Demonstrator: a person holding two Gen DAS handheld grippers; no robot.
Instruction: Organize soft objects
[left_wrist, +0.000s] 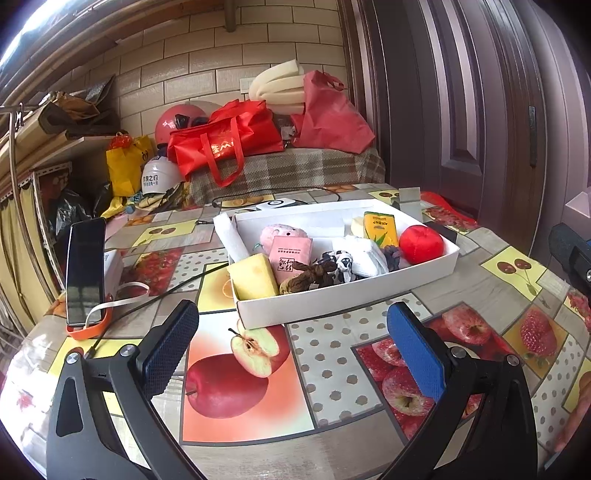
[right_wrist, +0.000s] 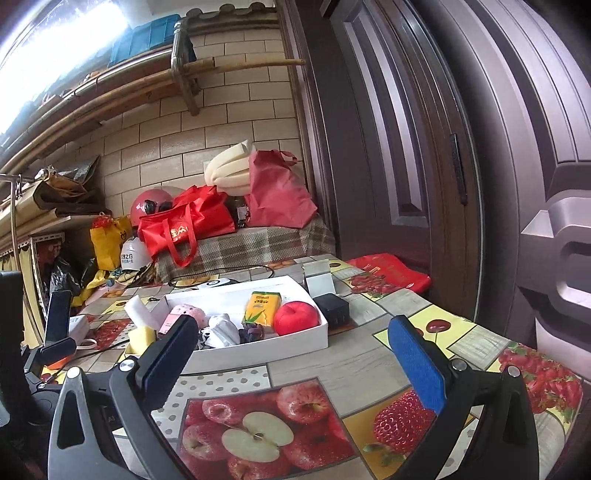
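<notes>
Left wrist view: low over the table (left_wrist: 461, 291), looking forward between its 2 fingers; white box (left_wrist: 332, 299) close, at 12 o'clock, upright phone (left_wrist: 85, 269) at 10 o'clock.

Right wrist view: also low, facing the same way, set further back and to the right; the white box (right_wrist: 258, 350) sits at 11 o'clock, door (right_wrist: 388, 129) filling 1 to 3 o'clock.

Shared: box, phone (right_wrist: 59, 317), red bag (left_wrist: 221, 142) (right_wrist: 184, 225) beyond, tiled wall. Each view catches a dark edge of the other rig.
</notes>
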